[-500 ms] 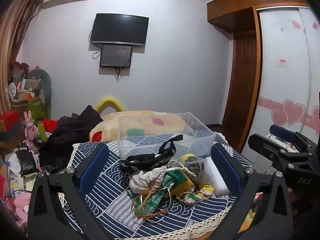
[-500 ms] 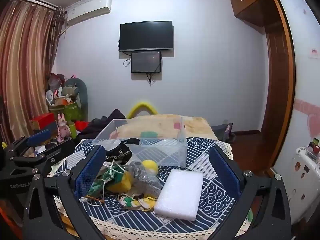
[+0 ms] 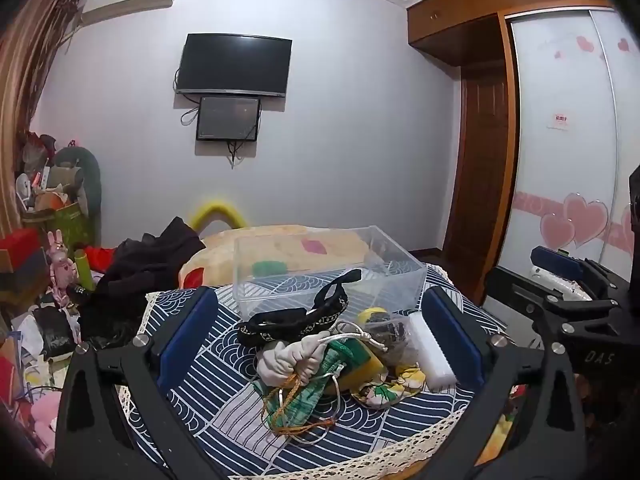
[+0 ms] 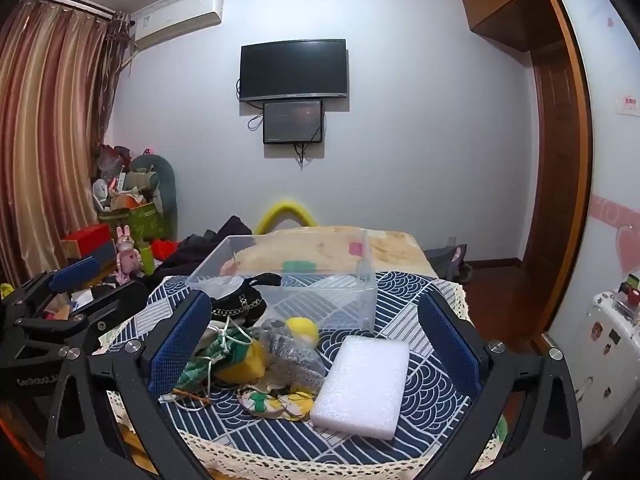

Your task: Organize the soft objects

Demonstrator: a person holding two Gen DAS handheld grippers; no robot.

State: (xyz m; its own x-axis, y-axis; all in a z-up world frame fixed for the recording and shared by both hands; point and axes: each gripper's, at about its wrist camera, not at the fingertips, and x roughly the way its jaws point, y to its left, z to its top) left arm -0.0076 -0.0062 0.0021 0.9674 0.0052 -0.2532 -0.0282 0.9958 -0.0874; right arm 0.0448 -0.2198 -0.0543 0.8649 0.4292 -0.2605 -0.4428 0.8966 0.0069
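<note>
Grippers, left (image 3: 320, 328) and right (image 4: 316, 332), both wide open and empty, have edged nearer the soft pile (image 4: 256, 356) lying before the empty clear bin (image 4: 304, 280); grasping appears imminent.

You are in a bedroom at home — a TV (image 4: 293, 69) hangs on the wall, striped curtains (image 4: 44, 140) cover the window, and an air conditioner (image 4: 178, 19) sits up high. A wardrobe (image 3: 568, 128) with pink hearts stands beside a wooden door (image 3: 482, 184) — toys pile in the corner.
</note>
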